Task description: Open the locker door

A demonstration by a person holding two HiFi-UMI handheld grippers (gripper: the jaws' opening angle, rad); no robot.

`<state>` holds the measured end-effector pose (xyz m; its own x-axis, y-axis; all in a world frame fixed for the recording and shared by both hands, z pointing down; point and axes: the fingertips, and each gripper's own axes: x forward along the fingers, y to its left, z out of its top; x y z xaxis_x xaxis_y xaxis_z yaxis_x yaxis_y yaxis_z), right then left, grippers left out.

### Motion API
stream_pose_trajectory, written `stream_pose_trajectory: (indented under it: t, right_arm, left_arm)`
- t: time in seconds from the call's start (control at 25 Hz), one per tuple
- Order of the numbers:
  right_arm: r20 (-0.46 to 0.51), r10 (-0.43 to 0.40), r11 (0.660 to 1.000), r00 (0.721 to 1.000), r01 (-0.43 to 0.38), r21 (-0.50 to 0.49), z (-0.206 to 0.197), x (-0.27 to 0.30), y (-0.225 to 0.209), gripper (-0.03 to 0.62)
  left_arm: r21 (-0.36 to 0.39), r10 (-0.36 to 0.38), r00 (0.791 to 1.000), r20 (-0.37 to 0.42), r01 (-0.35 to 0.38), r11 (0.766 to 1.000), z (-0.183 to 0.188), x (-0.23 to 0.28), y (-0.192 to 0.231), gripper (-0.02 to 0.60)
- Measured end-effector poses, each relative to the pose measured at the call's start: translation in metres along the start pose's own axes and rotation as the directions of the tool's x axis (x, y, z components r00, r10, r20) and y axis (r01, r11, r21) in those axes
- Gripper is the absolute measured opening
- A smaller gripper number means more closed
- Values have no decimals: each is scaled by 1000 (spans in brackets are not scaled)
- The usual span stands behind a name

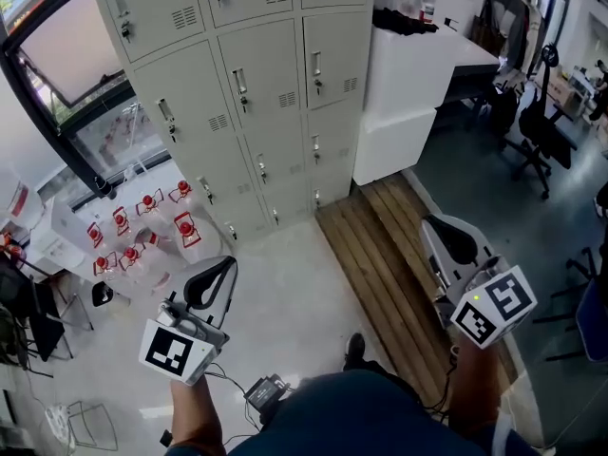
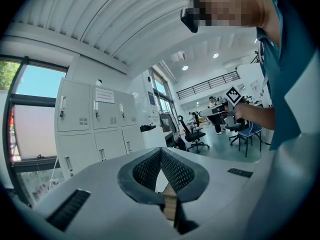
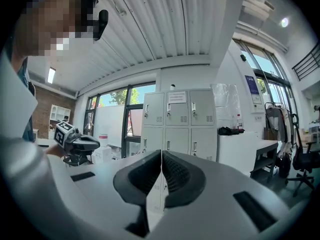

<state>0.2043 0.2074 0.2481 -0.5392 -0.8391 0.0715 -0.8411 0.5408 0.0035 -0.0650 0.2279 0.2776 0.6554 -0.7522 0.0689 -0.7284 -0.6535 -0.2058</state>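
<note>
Grey lockers (image 1: 256,74) stand closed at upper centre. The left gripper (image 1: 211,288), lower left, and right gripper (image 1: 450,240), lower right, both have jaws pressed together, empty.

Head view: taken from above the person, aimed forward and steeply down; the locker bank (image 1: 247,93) was seen ahead, both grippers close below.
Left gripper view: taken along the left gripper (image 2: 161,151), faced across the room; lockers were seen left of centre.
Right gripper view: taken along the right gripper (image 3: 161,153), with the lockers nearly straight ahead.
Shared area: locker bank and adjoining white counter (image 3: 240,144) were covered by all three views; each gripper view also took in the other gripper.
</note>
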Motion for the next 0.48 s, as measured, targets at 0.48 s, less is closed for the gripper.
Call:
stream_pose_trajectory:
  t: [0.48]
  right_arm:
    - [11,131,991,991,-132,18,-3,81,-82,37]
  left_arm:
    - [-21,124,991,-51,-126,992,-3,75,22,17]
